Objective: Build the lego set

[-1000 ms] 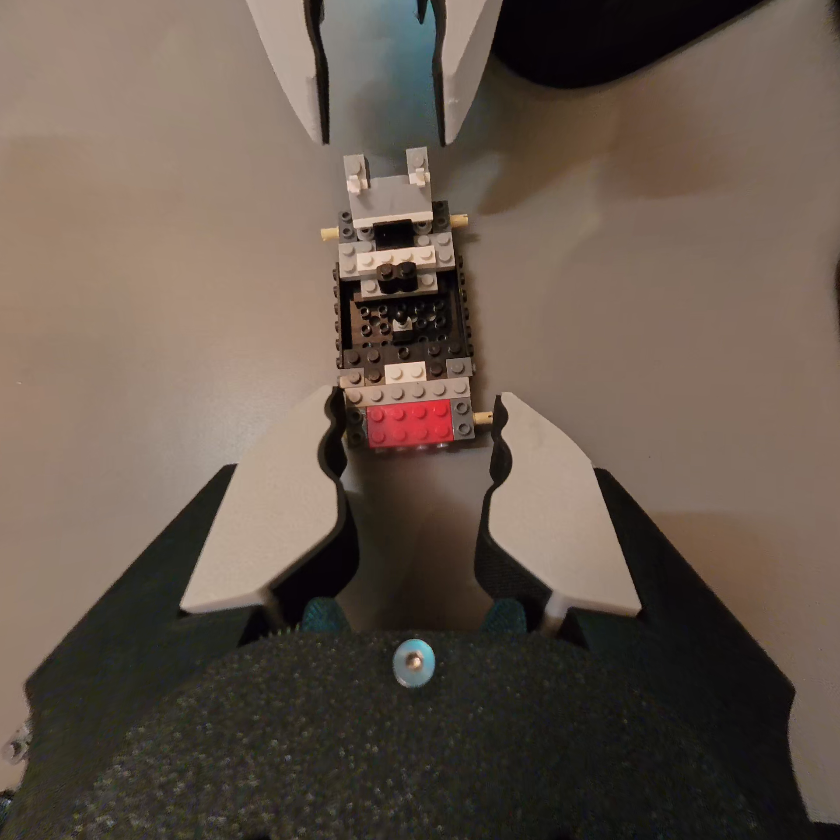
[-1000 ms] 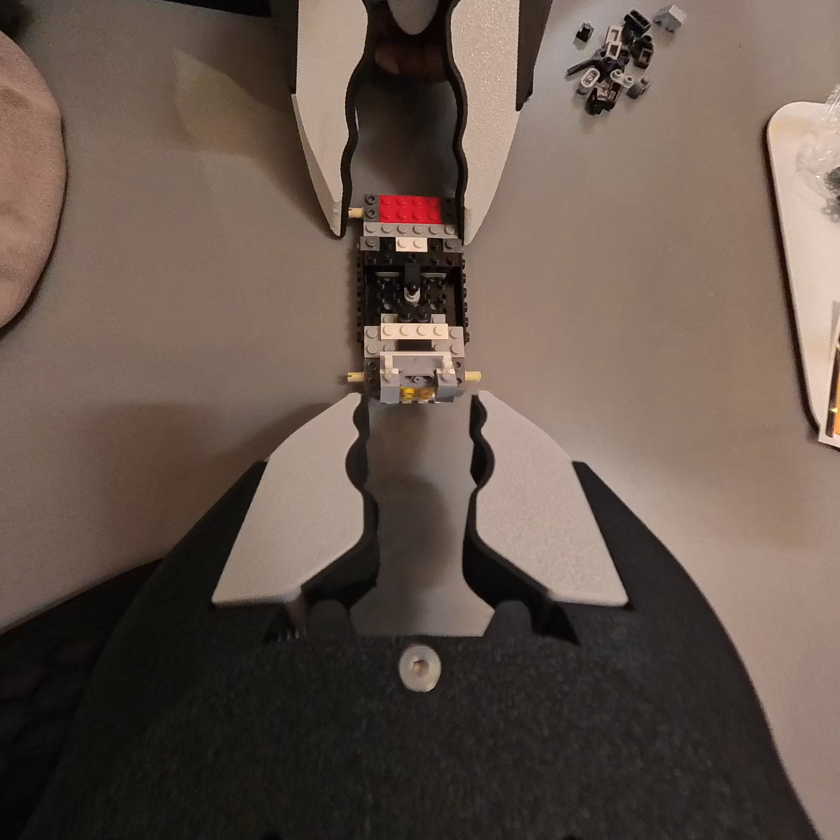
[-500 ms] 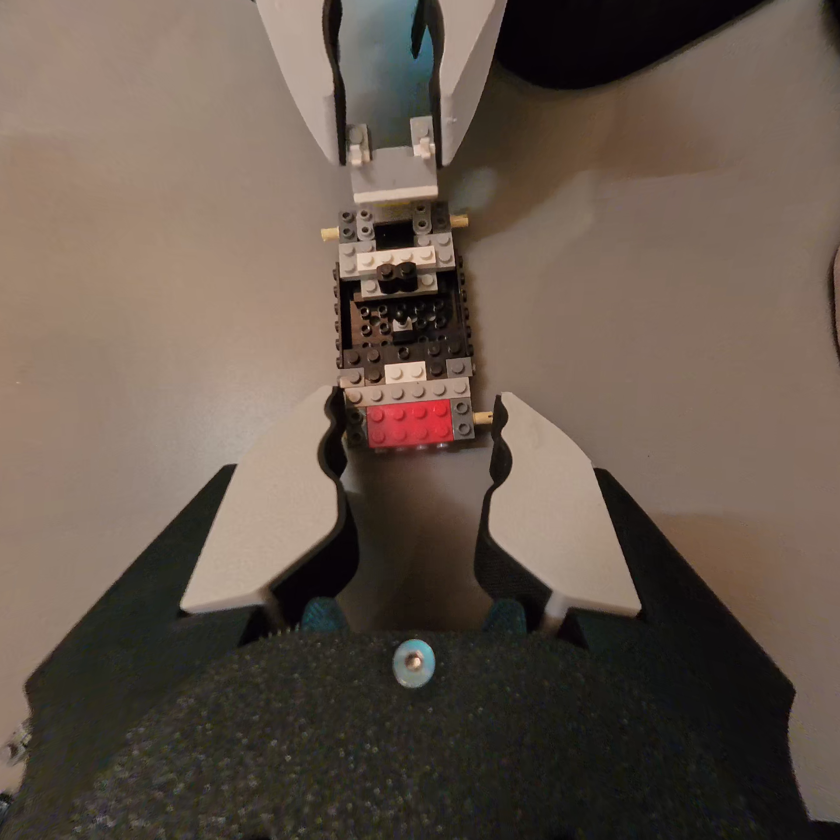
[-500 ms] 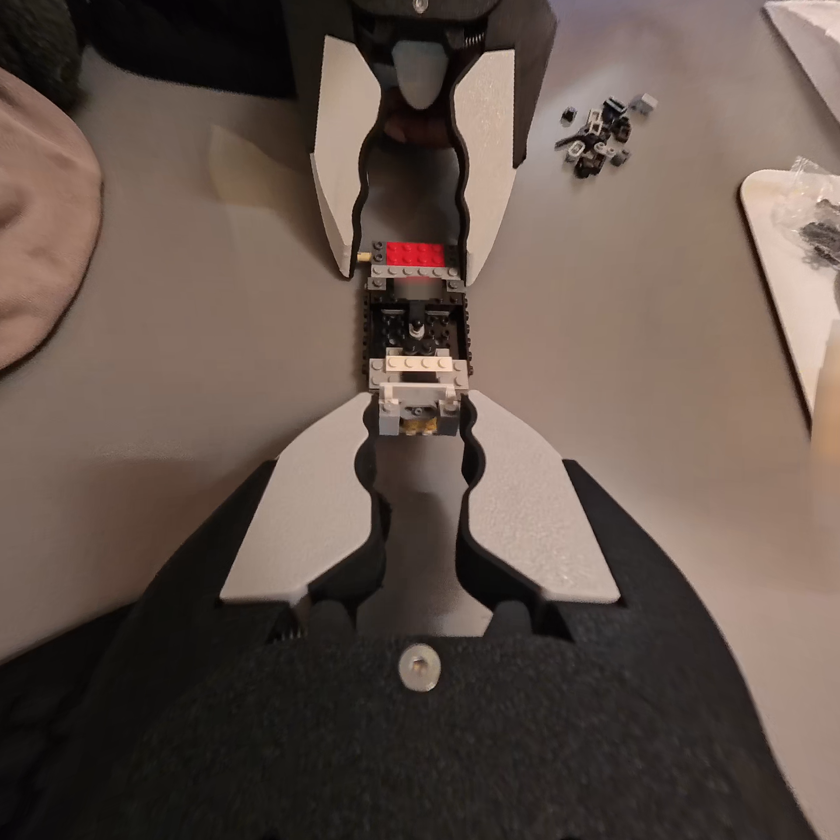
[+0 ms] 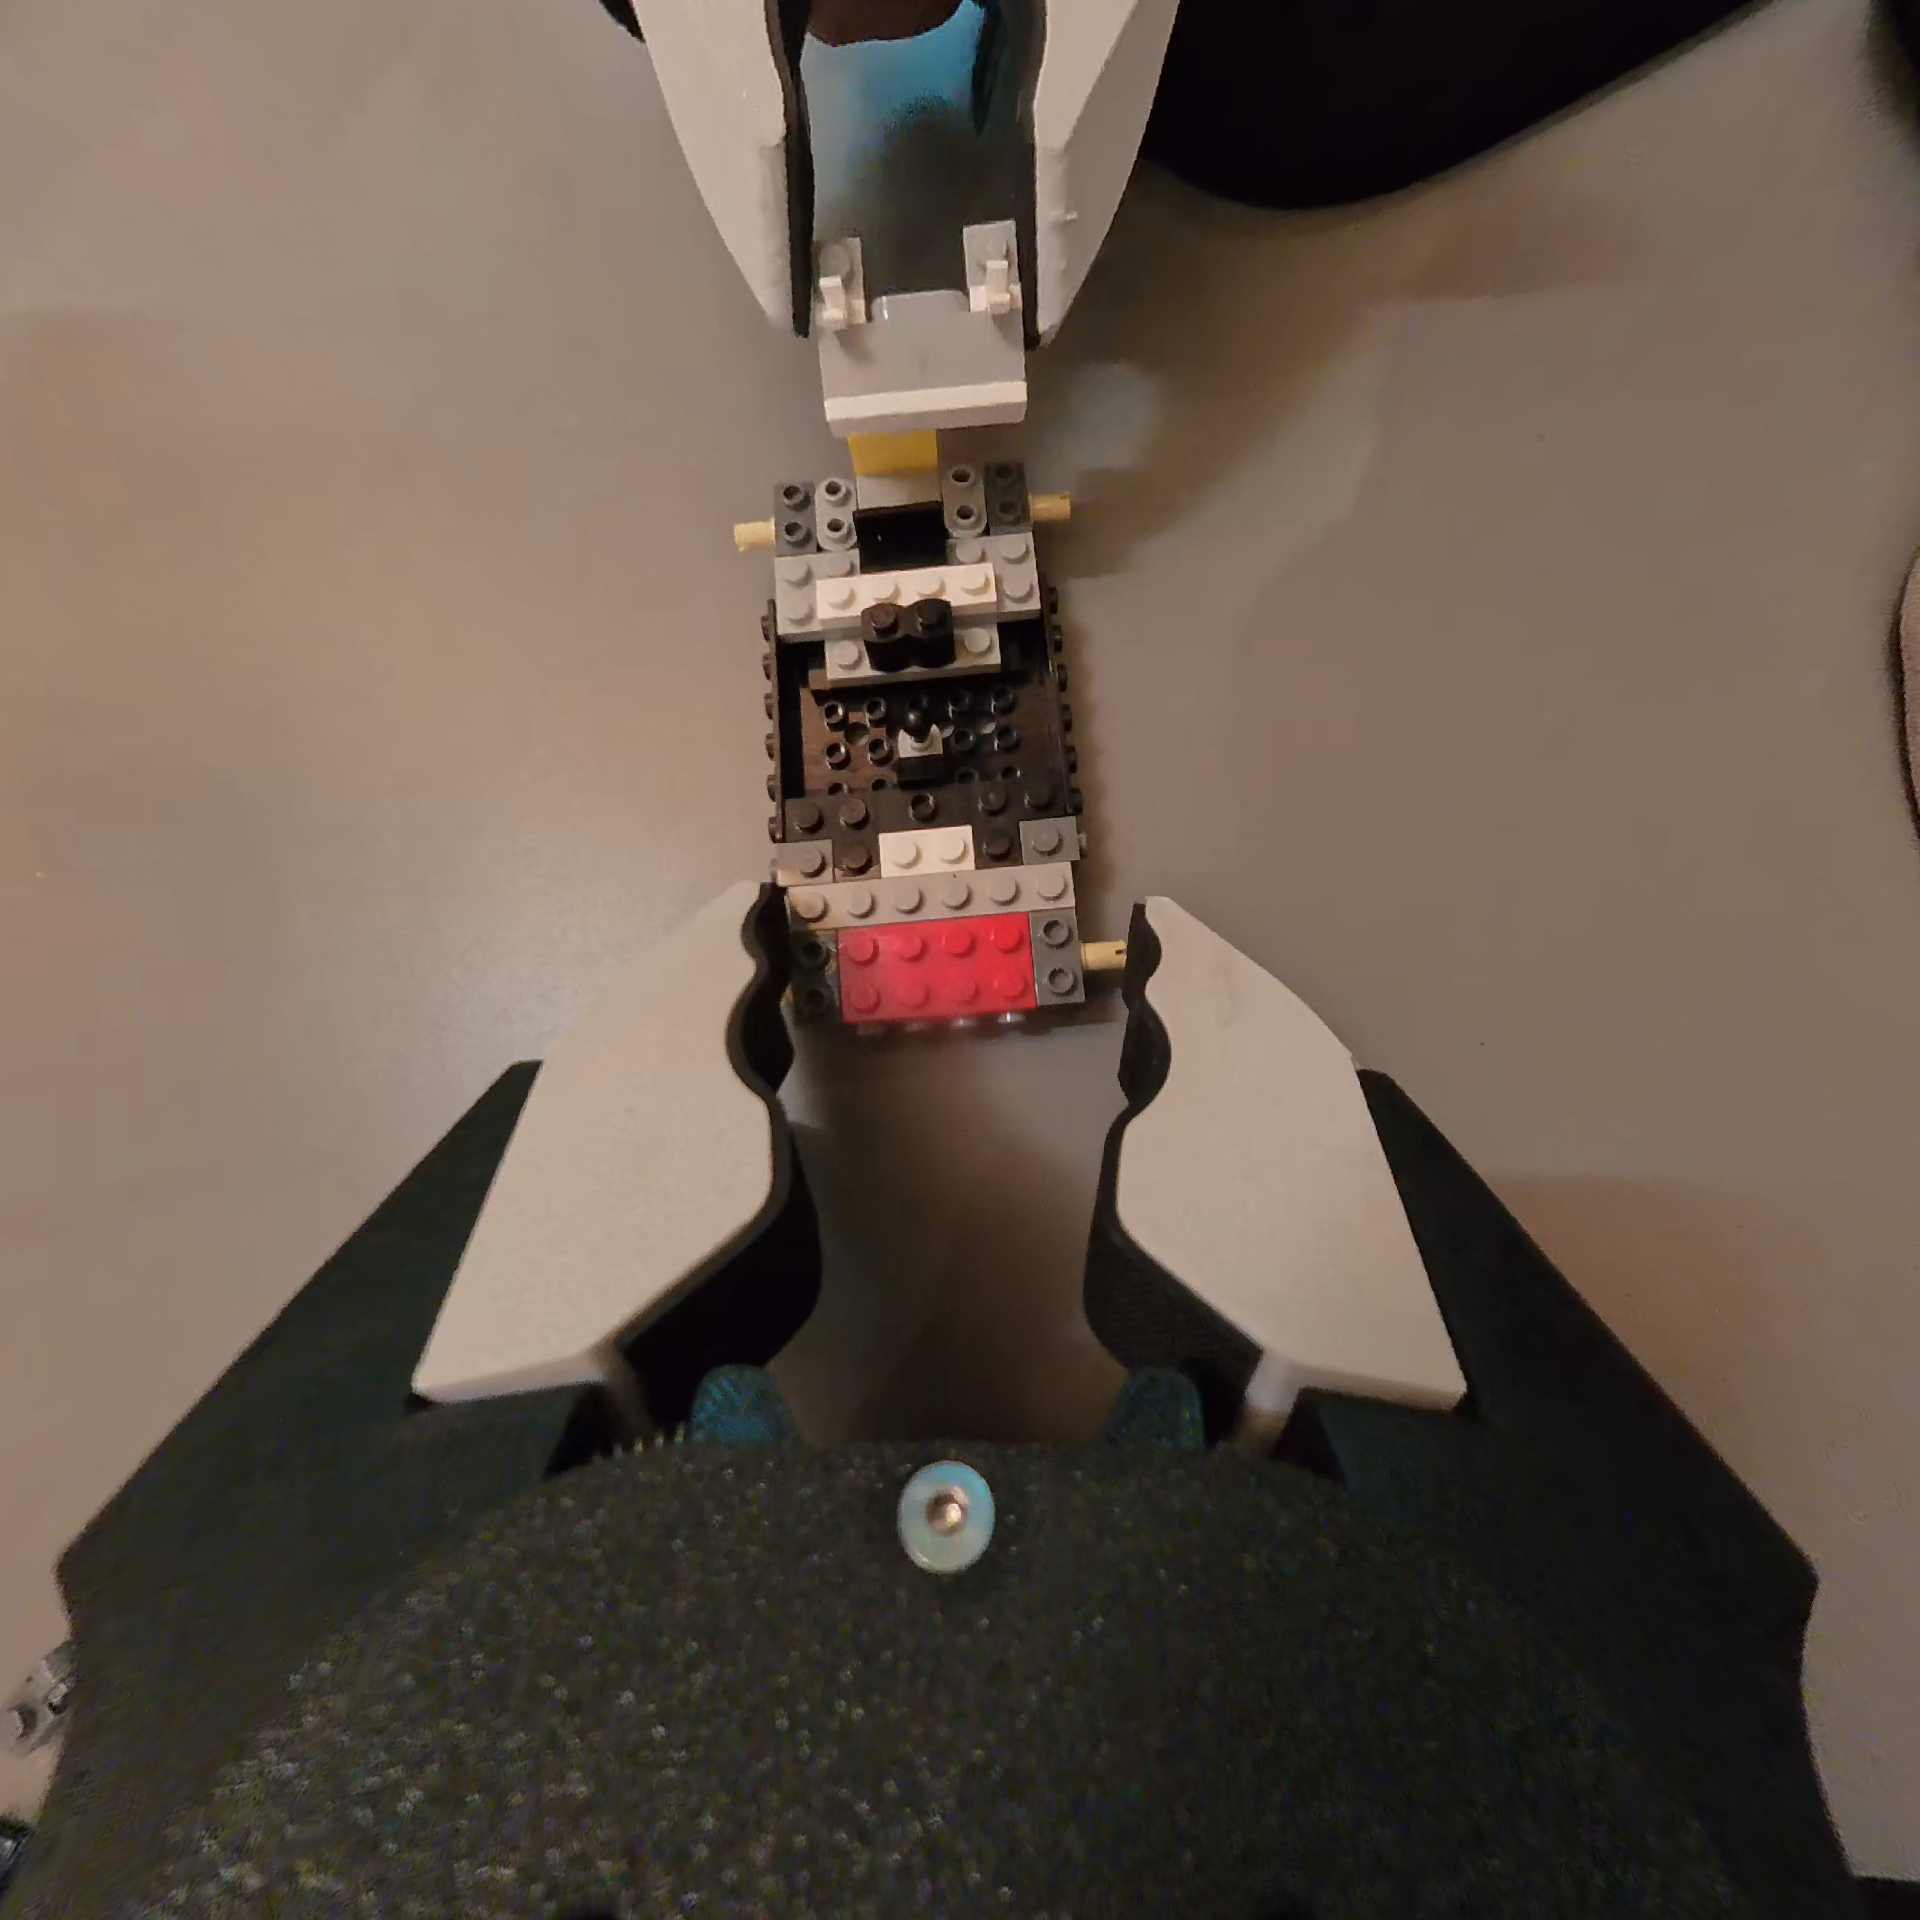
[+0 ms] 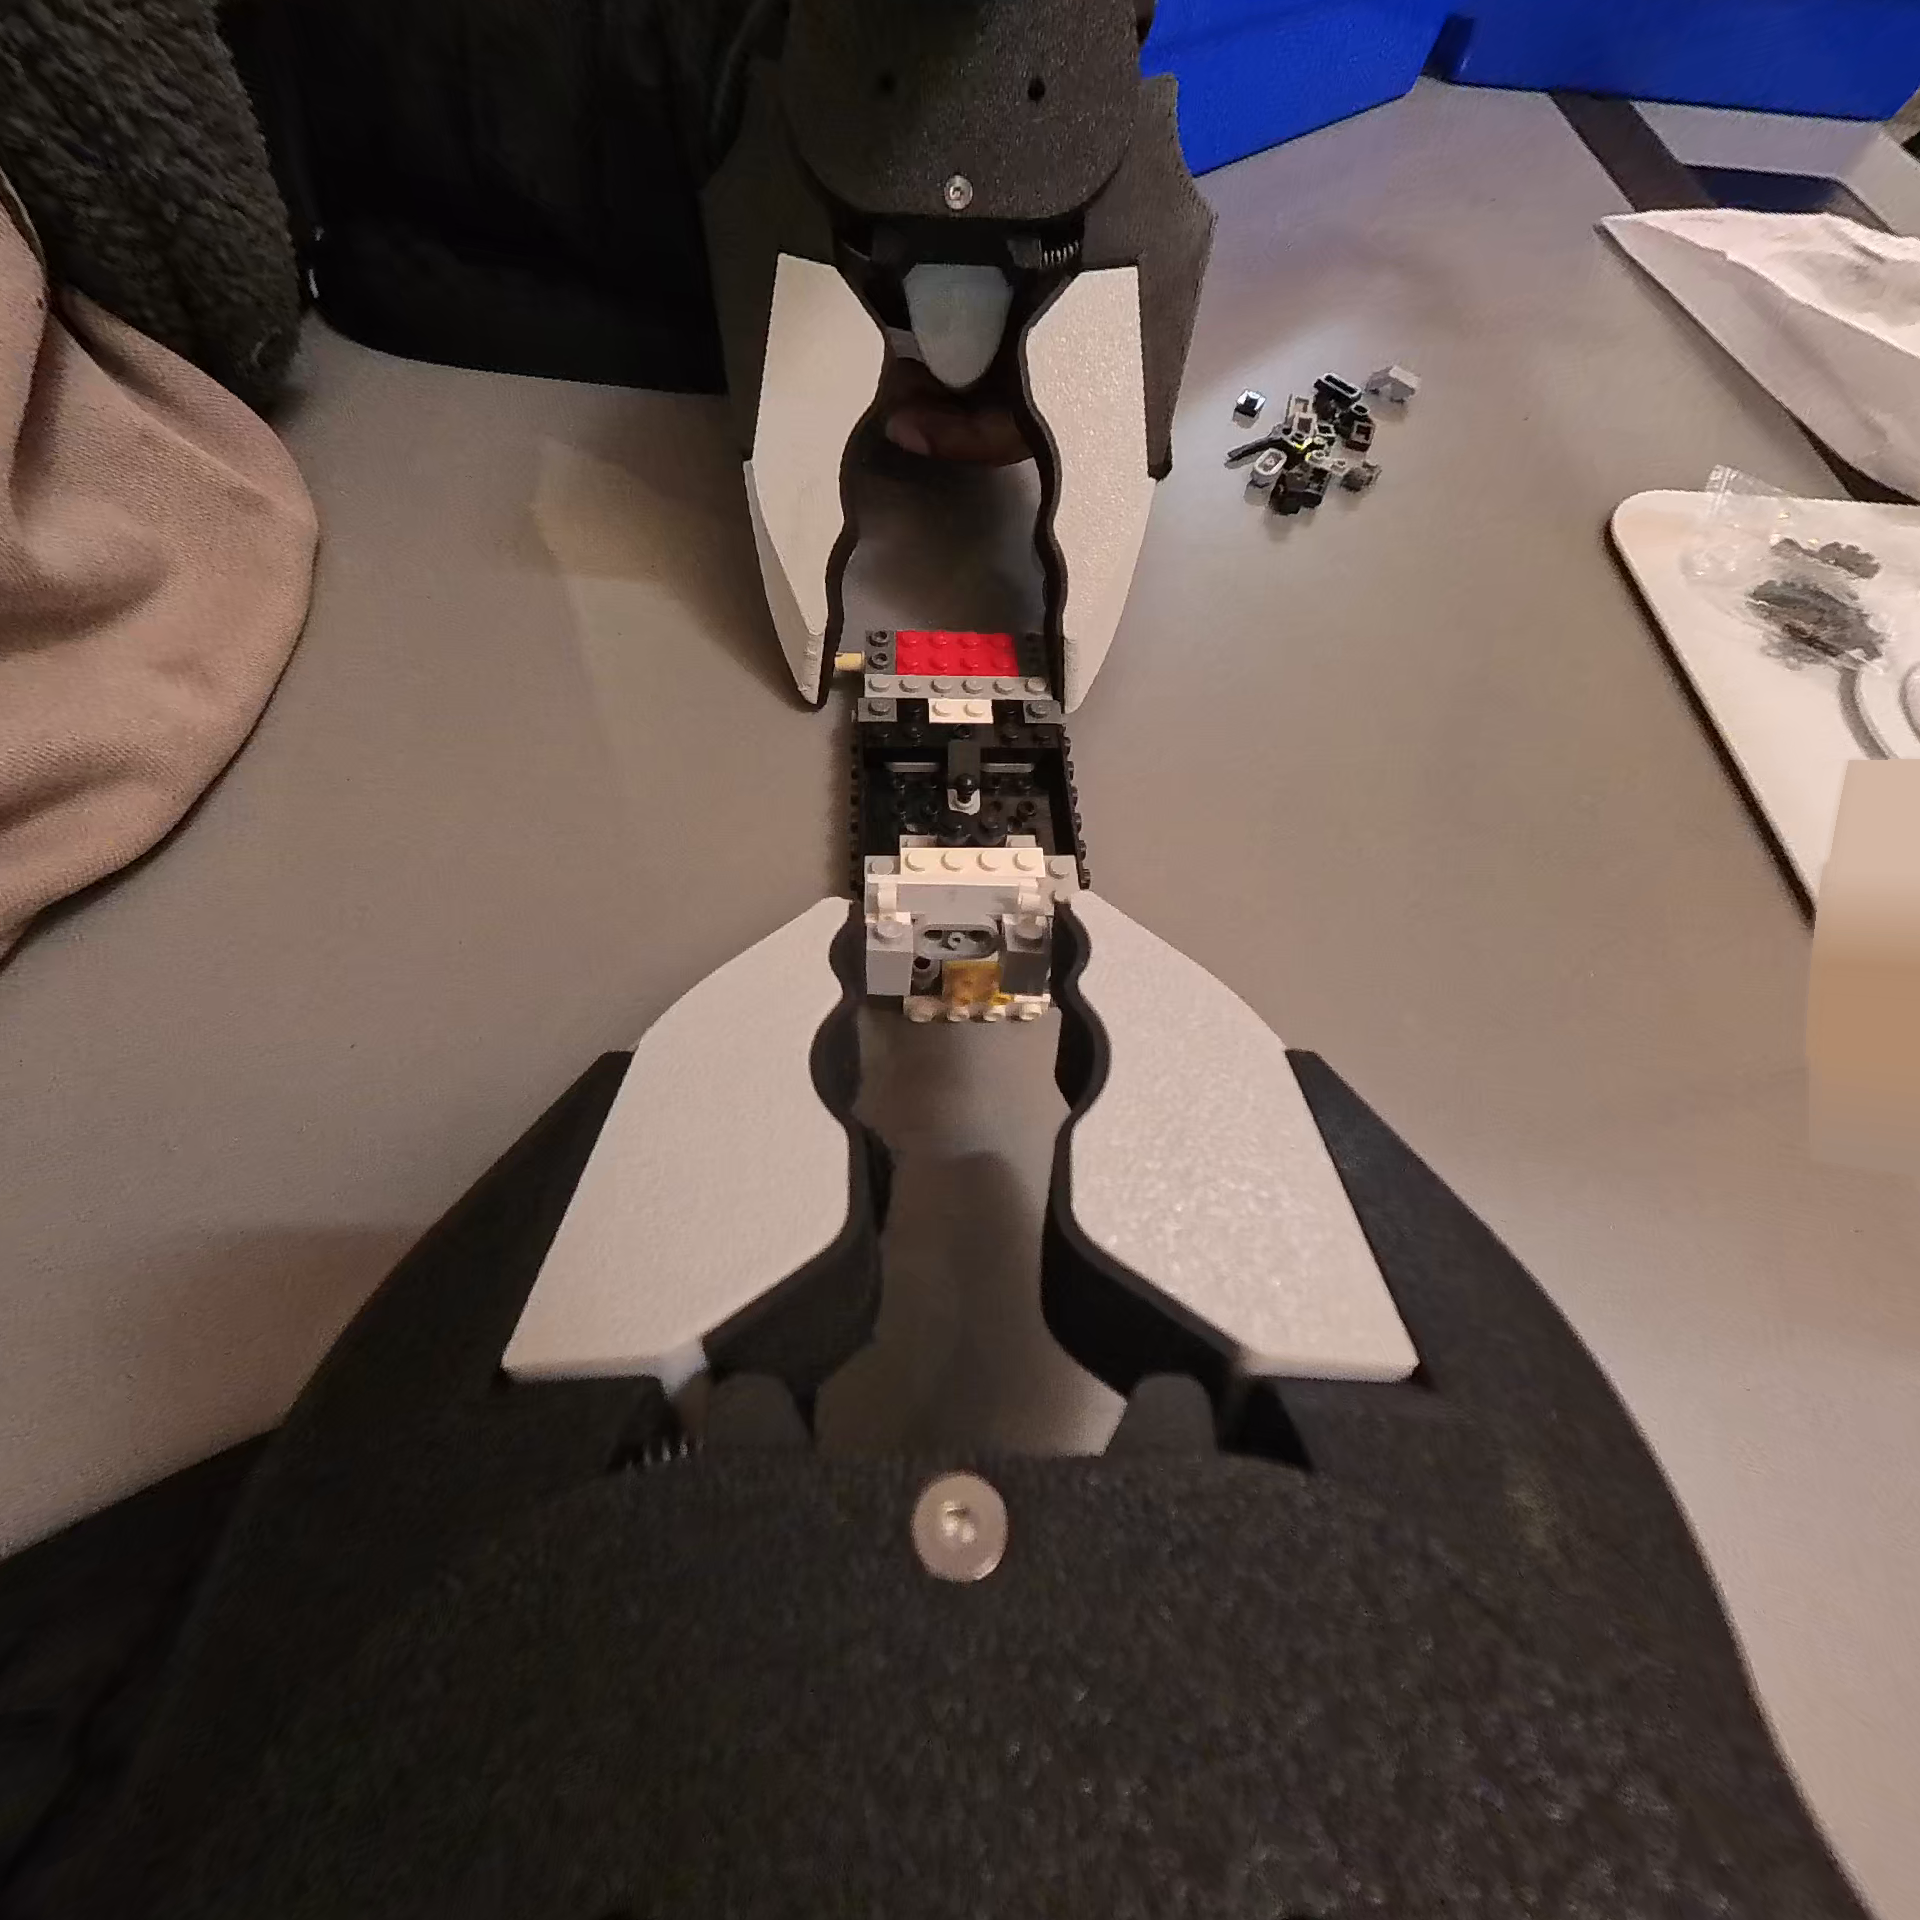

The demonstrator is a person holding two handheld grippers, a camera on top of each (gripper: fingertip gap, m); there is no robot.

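Note:
A black and grey lego car chassis lies on the grey table, its red brick at the near end. My left gripper is shut on that red end, with its fingers against the side and the axle pin. My right gripper is shut on a grey and white front piece with a yellow brick under it. In the left wrist view this front piece sits raised just off the chassis' far end, between the right gripper's fingers.
A small pile of loose dark pieces lies at the far right. A white tray with plastic bags of parts is at the right edge, with a white paper bag behind it. A beige cloth is at the left. The gap from one gripper's tips to the other's is roughly 9 cm.
My right gripper moved in, shut on the grey front piece and drew it up off the chassis' end, so the yellow brick shows. My left gripper and the chassis stayed still.

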